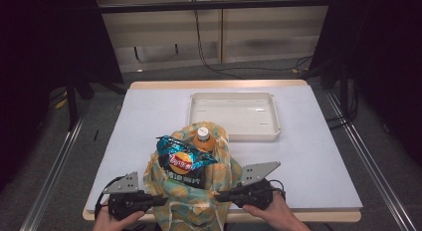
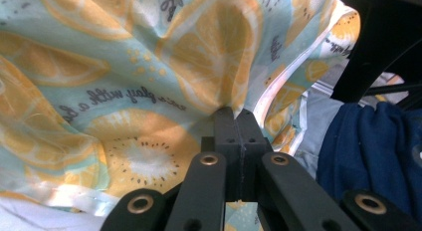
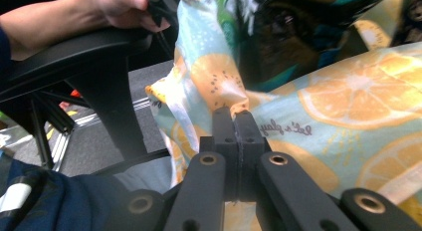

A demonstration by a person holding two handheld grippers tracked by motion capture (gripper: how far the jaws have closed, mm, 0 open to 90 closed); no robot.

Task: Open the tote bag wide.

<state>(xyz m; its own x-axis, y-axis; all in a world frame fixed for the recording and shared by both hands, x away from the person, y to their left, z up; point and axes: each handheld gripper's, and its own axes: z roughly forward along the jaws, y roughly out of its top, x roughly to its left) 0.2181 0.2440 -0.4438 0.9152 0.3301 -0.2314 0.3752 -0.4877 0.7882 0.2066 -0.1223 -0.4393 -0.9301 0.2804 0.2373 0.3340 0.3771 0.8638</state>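
A cloth bag point(image 1: 199, 193) printed with lemon slices stands at the table's front edge. Inside it are a blue chip packet point(image 1: 181, 161) and a bottle with an orange cap point(image 1: 203, 136), both sticking out of the top. My left gripper point(image 1: 164, 200) comes in from the left and is shut on the bag's cloth point(image 2: 149, 66); its jaws point(image 2: 237, 114) pinch a fold. My right gripper point(image 1: 219, 196) comes in from the right, shut on the cloth point(image 3: 348, 101) of the other side, with a fold caught at its tips point(image 3: 234, 114). The bag's lower contents are hidden.
A shallow white tray point(image 1: 234, 95) lies behind the bag, right of centre. The white table top point(image 1: 308, 156) stretches to either side. In the right gripper view the other hand point(image 3: 114, 7) and its black gripper body point(image 3: 94, 47) are close at the upper left.
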